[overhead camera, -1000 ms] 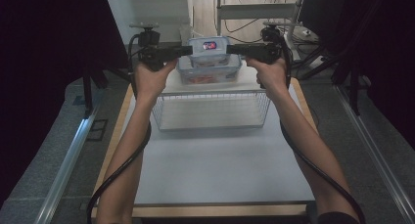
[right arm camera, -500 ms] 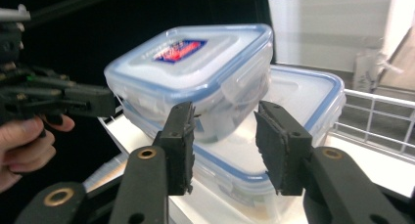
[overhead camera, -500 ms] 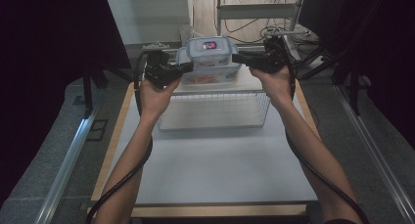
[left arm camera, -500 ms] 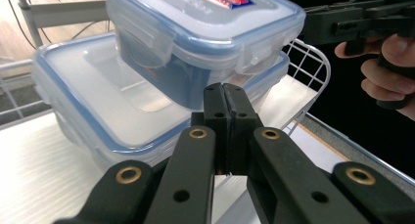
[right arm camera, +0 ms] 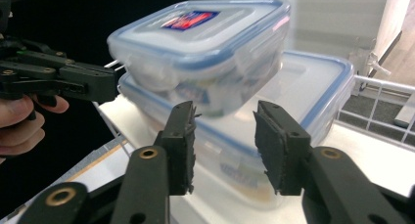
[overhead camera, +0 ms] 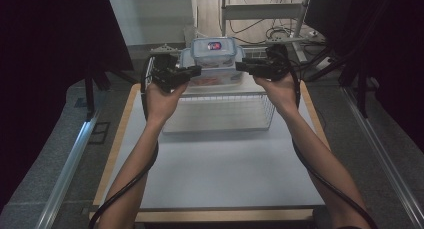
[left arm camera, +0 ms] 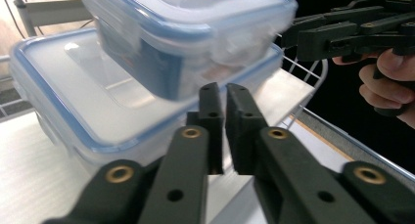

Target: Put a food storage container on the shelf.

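1. The left gripper (overhead camera: 192, 73) has its jaws nearly together with nothing between them, having just been closing then easing slightly; its tips sit just beside the small container (overhead camera: 216, 52), low at its left side.
2. The right gripper (overhead camera: 240, 66) holds its jaws partly apart with nothing gripped; its tips are close to the small container's right side.
3. The small container, blue-rimmed with a label on its lid, sits on the large container (overhead camera: 220, 79); in the right gripper view (right arm camera: 205, 48) it looks slightly tilted.
4. Both containers rest on a white shelf (left arm camera: 286, 89) above a wire basket (overhead camera: 220, 114) on the table (overhead camera: 220, 174).
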Available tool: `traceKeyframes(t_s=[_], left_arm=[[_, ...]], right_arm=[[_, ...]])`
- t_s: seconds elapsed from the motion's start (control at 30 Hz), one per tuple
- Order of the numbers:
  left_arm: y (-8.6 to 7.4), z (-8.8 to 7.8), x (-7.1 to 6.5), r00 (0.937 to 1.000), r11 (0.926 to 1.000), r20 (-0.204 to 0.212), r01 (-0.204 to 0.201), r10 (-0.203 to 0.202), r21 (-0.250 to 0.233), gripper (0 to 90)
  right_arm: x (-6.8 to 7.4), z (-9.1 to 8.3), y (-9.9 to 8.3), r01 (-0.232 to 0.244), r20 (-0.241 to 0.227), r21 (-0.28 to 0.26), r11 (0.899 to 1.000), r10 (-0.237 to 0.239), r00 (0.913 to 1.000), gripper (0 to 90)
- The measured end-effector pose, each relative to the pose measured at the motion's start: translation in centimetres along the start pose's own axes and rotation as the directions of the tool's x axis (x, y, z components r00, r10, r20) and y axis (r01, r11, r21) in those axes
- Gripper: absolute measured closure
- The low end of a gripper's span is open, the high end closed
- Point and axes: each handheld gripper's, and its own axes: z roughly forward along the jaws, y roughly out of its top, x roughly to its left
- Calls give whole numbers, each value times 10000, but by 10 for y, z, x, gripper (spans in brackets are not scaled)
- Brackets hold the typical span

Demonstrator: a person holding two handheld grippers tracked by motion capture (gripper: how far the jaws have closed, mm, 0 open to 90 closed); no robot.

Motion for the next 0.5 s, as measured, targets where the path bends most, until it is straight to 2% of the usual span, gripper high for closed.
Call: traceKeyframes(t_s=[0.1, 0.17, 0.27, 0.4, 0.5], left_arm=[[-9, -4, -8, 9997, 9998, -152, -208, 207, -9, 707], [-17, -7, -14, 9991, 9994, -233, -342, 342, 11, 596], [-29, -11, -21, 9968, 9978, -455, -662, 664, 62, 476], [-46, -14, -27, 9930, 9942, -565, -1022, 1039, 324, 359], [-61, -15, -30, 9922, 9928, -544, -1097, 1122, 478, 298]], right_arm=[[5, -7, -9, 142, -101, -31, 9999, -142, 9998, 514], [9, -10, -16, 362, -54, 72, 9993, -362, 9993, 469], [15, -15, -29, 742, 45, 228, 9970, -743, 9972, 408], [20, -20, -47, 924, -3, 440, 9947, -925, 9957, 344], [24, -22, -59, 1092, -66, 557, 9925, -1090, 9940, 295]])
